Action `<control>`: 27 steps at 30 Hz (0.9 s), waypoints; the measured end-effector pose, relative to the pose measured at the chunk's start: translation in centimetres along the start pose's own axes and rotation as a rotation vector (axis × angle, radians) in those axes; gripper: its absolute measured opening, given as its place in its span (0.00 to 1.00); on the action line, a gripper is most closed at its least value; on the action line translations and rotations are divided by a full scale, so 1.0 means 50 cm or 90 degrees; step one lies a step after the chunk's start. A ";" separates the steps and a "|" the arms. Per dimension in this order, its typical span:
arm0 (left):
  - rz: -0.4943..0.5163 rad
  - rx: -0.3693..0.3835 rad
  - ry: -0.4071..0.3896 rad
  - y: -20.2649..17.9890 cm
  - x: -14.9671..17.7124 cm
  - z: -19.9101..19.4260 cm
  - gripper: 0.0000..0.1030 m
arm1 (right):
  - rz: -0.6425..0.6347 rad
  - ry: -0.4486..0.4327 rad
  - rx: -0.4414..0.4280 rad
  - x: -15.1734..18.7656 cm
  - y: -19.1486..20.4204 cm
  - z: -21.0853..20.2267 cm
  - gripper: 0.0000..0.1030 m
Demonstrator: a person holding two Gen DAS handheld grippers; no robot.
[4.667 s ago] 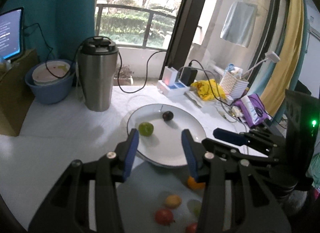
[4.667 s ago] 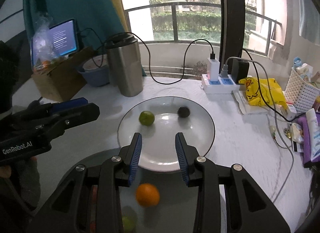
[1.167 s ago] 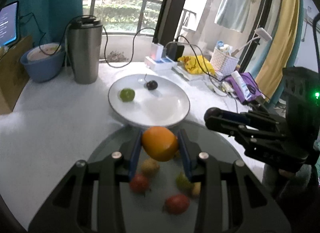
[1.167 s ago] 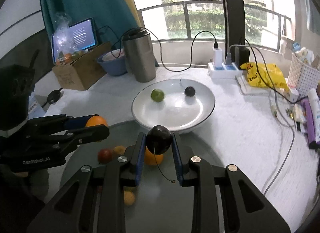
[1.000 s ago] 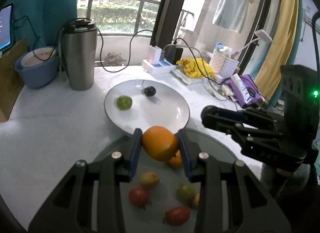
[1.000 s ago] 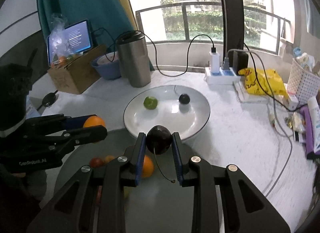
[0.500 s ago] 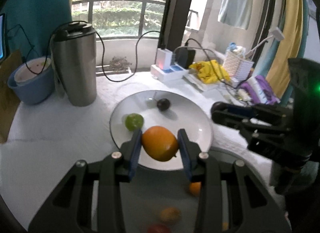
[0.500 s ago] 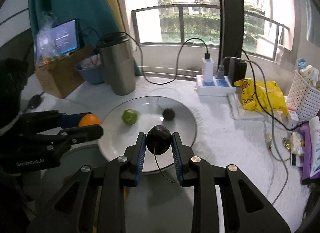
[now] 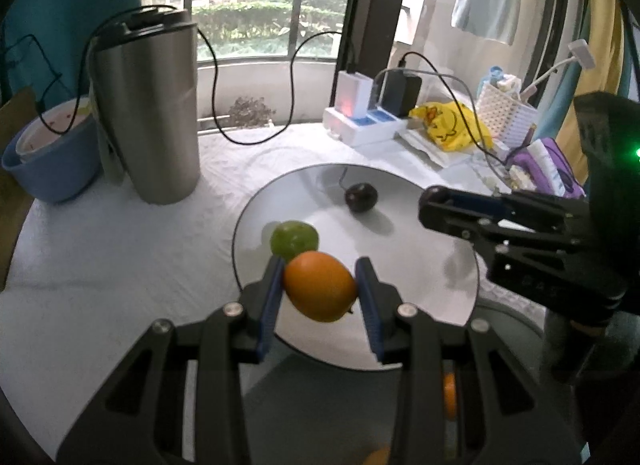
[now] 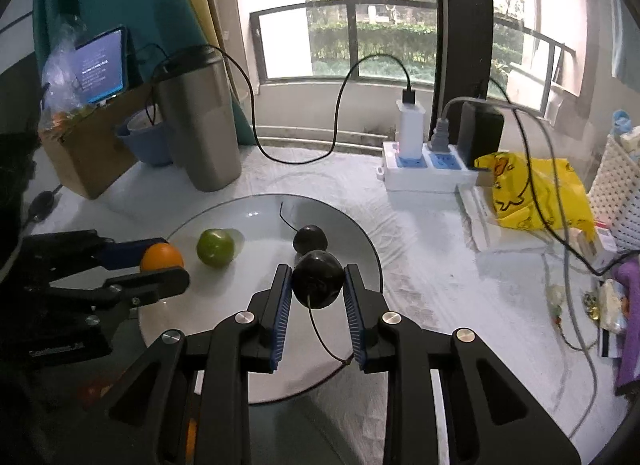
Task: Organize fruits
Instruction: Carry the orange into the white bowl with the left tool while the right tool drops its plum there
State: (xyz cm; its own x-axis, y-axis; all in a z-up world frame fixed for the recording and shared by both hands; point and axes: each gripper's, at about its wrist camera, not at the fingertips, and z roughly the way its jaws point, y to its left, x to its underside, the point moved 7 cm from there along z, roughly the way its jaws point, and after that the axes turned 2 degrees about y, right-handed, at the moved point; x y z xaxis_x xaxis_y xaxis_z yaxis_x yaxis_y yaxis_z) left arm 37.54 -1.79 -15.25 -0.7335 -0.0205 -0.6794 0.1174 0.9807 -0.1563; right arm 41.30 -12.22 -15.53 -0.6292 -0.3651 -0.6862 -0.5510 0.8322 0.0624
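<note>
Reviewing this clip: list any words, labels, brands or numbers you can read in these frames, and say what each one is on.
None can be read.
Left claw, shut on the orange: white lettering on its body, too blurred to read.
Screen behind the cardboard box: lines of white text, too small to read.
Yellow bag: a duck cartoon, no readable words.
Right claw, shut on the dark fruit: no marking visible.

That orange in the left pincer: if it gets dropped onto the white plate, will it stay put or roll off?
The orange is round and smooth, so it would probably roll a little. The white plate looks shallow and glossy, with a slightly raised rim that may stop it. The green fruit sits close and might get bumped.
</note>
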 end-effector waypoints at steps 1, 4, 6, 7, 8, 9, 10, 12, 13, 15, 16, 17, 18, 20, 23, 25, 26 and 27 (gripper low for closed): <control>-0.001 0.002 0.002 0.001 0.000 0.003 0.36 | 0.000 0.003 0.001 0.002 -0.001 0.006 0.27; -0.004 -0.002 0.011 0.006 0.002 0.016 0.36 | 0.003 0.013 0.003 0.007 -0.003 0.022 0.27; -0.008 -0.003 0.015 0.008 0.002 0.020 0.37 | 0.004 0.016 0.007 0.008 -0.003 0.027 0.27; -0.010 -0.001 0.015 0.008 0.002 0.020 0.37 | 0.005 0.017 0.008 0.008 -0.003 0.028 0.27; -0.012 -0.001 0.015 0.008 0.002 0.019 0.37 | 0.006 0.016 0.010 0.007 -0.004 0.027 0.27; -0.015 -0.001 0.015 0.009 0.001 0.018 0.37 | 0.007 0.014 0.013 0.008 -0.004 0.025 0.27; -0.016 0.000 0.014 0.009 0.000 0.017 0.37 | 0.008 0.013 0.016 0.008 -0.004 0.023 0.27; -0.018 0.001 0.013 0.009 -0.002 0.012 0.39 | 0.010 0.011 0.023 0.007 -0.007 0.020 0.28; -0.019 0.002 0.009 0.009 -0.003 0.006 0.43 | 0.012 0.012 0.025 0.007 -0.008 0.019 0.29; -0.023 0.004 0.003 0.009 -0.005 -0.004 0.44 | 0.012 0.010 0.025 0.006 -0.005 0.012 0.38; -0.023 0.005 0.000 0.009 -0.006 -0.010 0.44 | 0.012 0.008 0.025 0.005 -0.003 0.008 0.38; -0.022 0.004 -0.004 0.008 -0.006 -0.017 0.44 | 0.011 0.004 0.024 0.004 0.000 0.002 0.38; -0.022 0.003 -0.007 0.008 -0.006 -0.026 0.44 | 0.008 0.000 0.025 0.003 0.004 -0.006 0.38; -0.024 0.003 -0.014 0.008 -0.004 -0.040 0.44 | 0.008 -0.005 0.026 0.001 0.009 -0.022 0.38; -0.027 0.004 -0.024 0.004 0.001 -0.065 0.44 | 0.010 -0.014 0.023 -0.001 0.019 -0.044 0.38; -0.026 0.004 -0.029 0.002 0.005 -0.079 0.44 | 0.010 -0.019 0.022 0.000 0.027 -0.057 0.38; -0.026 0.004 -0.031 0.001 0.008 -0.086 0.44 | 0.009 -0.021 0.021 0.002 0.032 -0.064 0.38; -0.026 0.005 -0.033 0.000 0.012 -0.095 0.44 | 0.008 -0.022 0.020 0.004 0.038 -0.072 0.38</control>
State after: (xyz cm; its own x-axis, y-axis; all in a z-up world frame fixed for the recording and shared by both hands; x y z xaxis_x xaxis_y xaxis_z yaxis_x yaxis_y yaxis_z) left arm 33.93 -0.90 -12.26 -0.7016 -0.0709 -0.7090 0.0939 0.9771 -0.1907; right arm 38.16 -12.21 -12.94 -0.6161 -0.3404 -0.7103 -0.5253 0.8496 0.0485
